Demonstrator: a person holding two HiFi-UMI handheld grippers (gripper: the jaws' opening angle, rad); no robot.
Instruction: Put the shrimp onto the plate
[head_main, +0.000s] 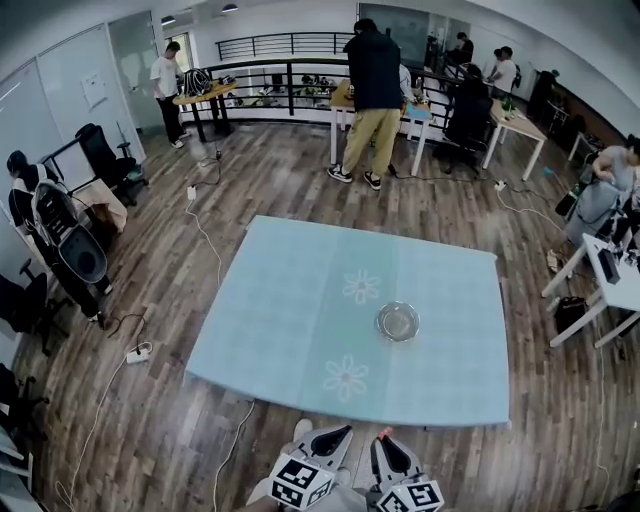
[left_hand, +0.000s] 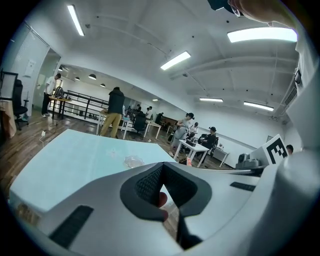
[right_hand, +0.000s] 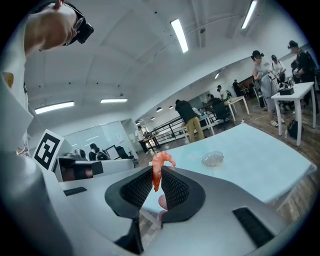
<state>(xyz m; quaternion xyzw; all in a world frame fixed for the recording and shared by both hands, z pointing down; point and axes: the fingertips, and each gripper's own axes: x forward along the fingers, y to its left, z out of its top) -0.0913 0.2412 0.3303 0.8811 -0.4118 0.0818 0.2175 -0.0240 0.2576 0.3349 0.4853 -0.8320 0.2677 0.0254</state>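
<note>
The shrimp (right_hand: 161, 166) was not yet on the plate. It hung pinched between the jaws of the right gripper (right_hand: 157, 174), its curled orange body standing up above the pads and its tail end clamped between them. That gripper was held low at the near edge of the scene, in front of the pale blue table (head_main: 290, 300) and not over it.

The plate (head_main: 397, 321), a small clear glass dish, sat empty on the right half of the table, well apart from both grippers and beside a printed flower pattern.

The left gripper (left_hand: 161, 169) was next to the right one, its jaws pressed together at the tips with nothing between them.

Judged from this, the pick-up was done and the shrimp securely lifted. What remained was most of the task: carrying the shrimp forward over the table to the plate, lowering it and letting go. Around the table, people stood and sat at desks.
</note>
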